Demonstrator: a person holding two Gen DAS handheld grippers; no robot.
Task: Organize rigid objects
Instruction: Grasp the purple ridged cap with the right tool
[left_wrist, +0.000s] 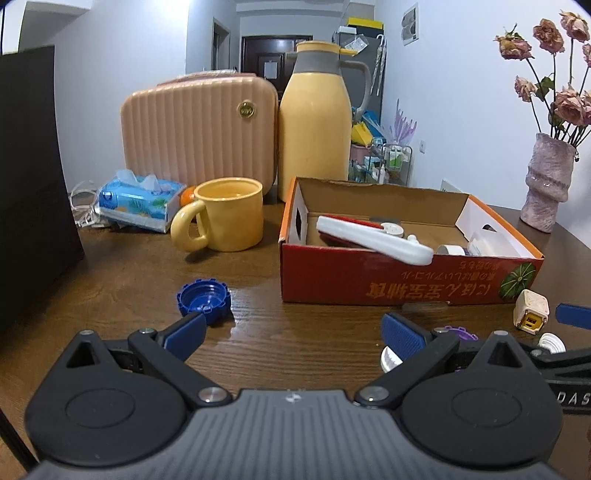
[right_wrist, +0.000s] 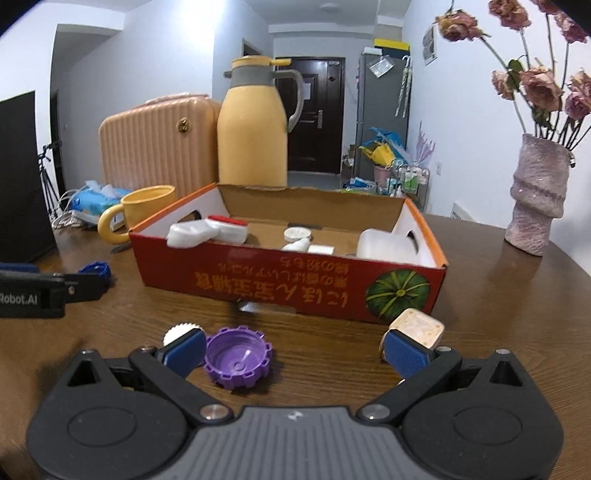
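Right wrist, purple cap (right_wrist: 238, 356) (upturned), red box (right_wrist: 291, 284)

Two low tabletop views, both facing the box (left_wrist: 406, 273).

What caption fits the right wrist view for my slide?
Open right hand-held gripper hovers by a purple cap on the table, before a red cardboard box.

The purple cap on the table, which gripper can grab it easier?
Probably the right gripper: the purple cap lies between its open fingers. The left gripper sits nearer the blue cap.
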